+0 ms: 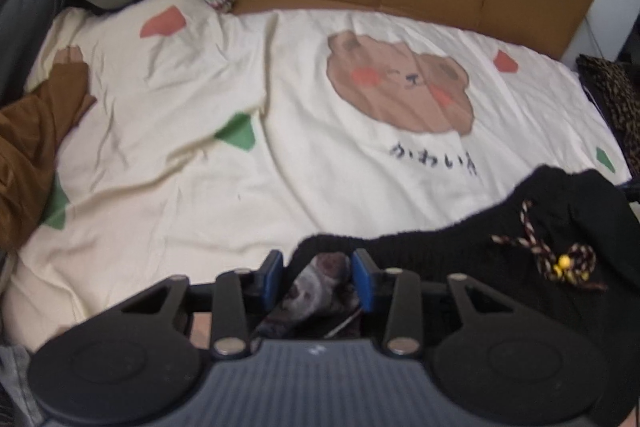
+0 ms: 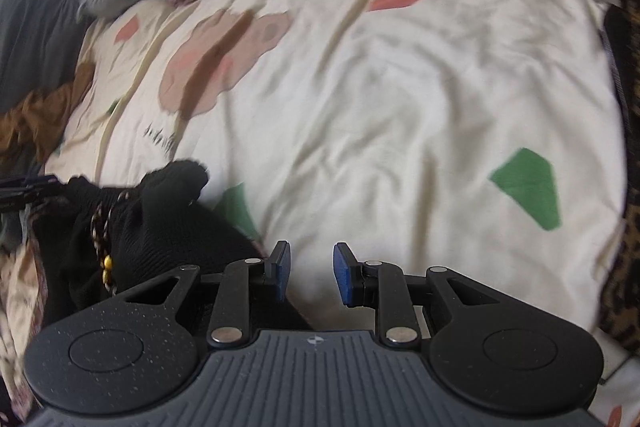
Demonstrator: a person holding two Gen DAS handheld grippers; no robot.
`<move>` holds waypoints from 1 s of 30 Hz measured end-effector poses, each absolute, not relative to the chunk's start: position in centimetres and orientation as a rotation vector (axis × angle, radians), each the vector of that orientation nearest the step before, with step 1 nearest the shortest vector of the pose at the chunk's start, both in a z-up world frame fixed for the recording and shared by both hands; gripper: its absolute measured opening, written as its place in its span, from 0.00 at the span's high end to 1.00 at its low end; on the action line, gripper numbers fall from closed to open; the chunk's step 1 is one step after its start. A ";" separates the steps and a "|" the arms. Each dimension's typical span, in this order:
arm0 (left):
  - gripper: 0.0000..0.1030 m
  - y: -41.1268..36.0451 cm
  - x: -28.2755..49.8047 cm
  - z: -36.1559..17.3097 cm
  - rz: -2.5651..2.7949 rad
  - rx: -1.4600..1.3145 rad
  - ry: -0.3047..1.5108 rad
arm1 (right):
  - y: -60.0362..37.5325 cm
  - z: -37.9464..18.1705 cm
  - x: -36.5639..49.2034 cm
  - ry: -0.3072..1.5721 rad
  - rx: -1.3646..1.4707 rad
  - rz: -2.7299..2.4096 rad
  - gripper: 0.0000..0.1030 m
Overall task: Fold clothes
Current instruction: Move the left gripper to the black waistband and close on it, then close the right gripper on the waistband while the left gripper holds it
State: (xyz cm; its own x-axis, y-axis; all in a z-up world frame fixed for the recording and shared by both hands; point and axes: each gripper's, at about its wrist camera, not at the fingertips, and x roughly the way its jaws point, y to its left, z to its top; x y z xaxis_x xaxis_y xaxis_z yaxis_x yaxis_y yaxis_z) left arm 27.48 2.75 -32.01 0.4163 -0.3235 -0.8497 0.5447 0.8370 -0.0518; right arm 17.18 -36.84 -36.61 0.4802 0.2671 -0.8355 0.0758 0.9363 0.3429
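Black knit, chunky and a bit fuzzy: that's the garment (image 1: pixel 532 227) getting folded here, some kind of sweater with a braided cord (image 1: pixel 536 247) and a couple of yellow beads (image 1: pixel 563 262) on it. In the left wrist view it sits at the lower right of the frame, bunched at the near edge of the bed (image 1: pixel 200 187); in the right wrist view it's heaped at lower left.

The left claw (image 1: pixel 318 277) has its blue pads set narrow around a fold where the grey inside of the fabric shows, but I honestly can't tell whether the pads are pressing on it. The right claw (image 2: pixel 310 277) has a clear gap with nothing in it, just the cream bear-print cover underneath.

My guess is they're hauling it onto the open bed to spread it flat first, since it's still a lump. Brown clothing (image 1: pixel 36 131) waits at the left edge.
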 end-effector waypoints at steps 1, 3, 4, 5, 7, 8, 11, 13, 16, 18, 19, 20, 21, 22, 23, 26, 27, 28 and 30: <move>0.68 2.9 27.4 -32.1 -0.557 0.241 1.010 | -36.5 -36.7 17.3 1.072 0.350 0.130 0.70; 0.73 3.3 27.3 -32.1 -0.555 0.219 1.018 | -36.1 -36.7 17.5 1.071 0.348 0.142 0.70; 0.74 3.5 27.2 -32.1 -0.554 0.209 1.023 | -36.0 -36.7 17.6 1.067 0.351 0.145 0.70; 0.77 3.7 27.2 -32.1 -0.552 0.198 1.029 | -35.9 -36.7 17.6 1.063 0.356 0.147 0.70; 0.84 4.0 27.2 -32.3 -0.552 0.187 1.042 | -35.9 -36.5 17.7 1.054 0.365 0.150 0.70; 0.89 4.2 27.1 -32.3 -0.551 0.186 1.048 | -35.9 -36.4 17.8 1.047 0.368 0.149 0.70; 0.94 4.6 26.7 -32.0 -0.551 0.193 1.052 | -36.0 -36.4 18.3 1.033 0.379 0.142 0.70; 0.96 5.0 26.4 -31.6 -0.543 0.191 1.046 | -35.9 -36.5 18.8 1.026 0.379 0.140 0.70; 0.97 5.9 26.0 -31.1 -0.522 0.172 1.049 | -34.7 -36.5 19.3 1.021 0.348 0.164 0.70; 0.97 6.5 25.7 -31.1 -0.508 0.158 1.059 | -33.9 -36.2 19.4 1.017 0.343 0.192 0.70; 0.97 6.7 25.5 -31.1 -0.502 0.152 1.065 | -33.3 -36.0 19.4 1.012 0.334 0.208 0.67; 0.97 6.9 25.3 -31.1 -0.498 0.150 1.071 | -32.8 -35.8 19.2 1.007 0.323 0.225 0.63; 0.97 7.1 25.2 -31.2 -0.495 0.151 1.076 | -32.3 -35.6 19.1 1.001 0.312 0.241 0.62; 0.97 7.2 25.0 -31.3 -0.492 0.151 1.080 | -31.8 -35.4 19.0 0.998 0.302 0.258 0.59; 0.97 7.3 24.9 -31.3 -0.490 0.149 1.083 | -31.3 -35.3 18.8 0.996 0.291 0.275 0.59; 0.97 7.5 24.7 -31.5 -0.486 0.146 1.091 | -30.1 -35.1 18.5 1.000 0.258 0.311 0.56; 0.97 7.6 24.7 -31.6 -0.485 0.147 1.092 | -29.7 -35.1 18.4 1.004 0.246 0.319 0.56; 0.97 7.6 24.7 -31.7 -0.484 0.147 1.092 | -29.4 -35.2 18.3 1.008 0.234 0.328 0.56; 0.97 7.7 24.7 -31.8 -0.483 0.144 1.092 | -29.4 -35.0 18.4 1.007 0.232 0.334 0.56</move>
State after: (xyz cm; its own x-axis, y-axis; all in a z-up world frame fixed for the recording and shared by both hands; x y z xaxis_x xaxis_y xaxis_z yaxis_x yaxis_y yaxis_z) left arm 24.72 7.72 -31.79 0.3686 -0.3050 -0.8781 0.4441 0.8877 -0.1219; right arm 18.38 -29.43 -35.01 0.4901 0.3777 -0.7856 -0.1658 0.9252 0.3414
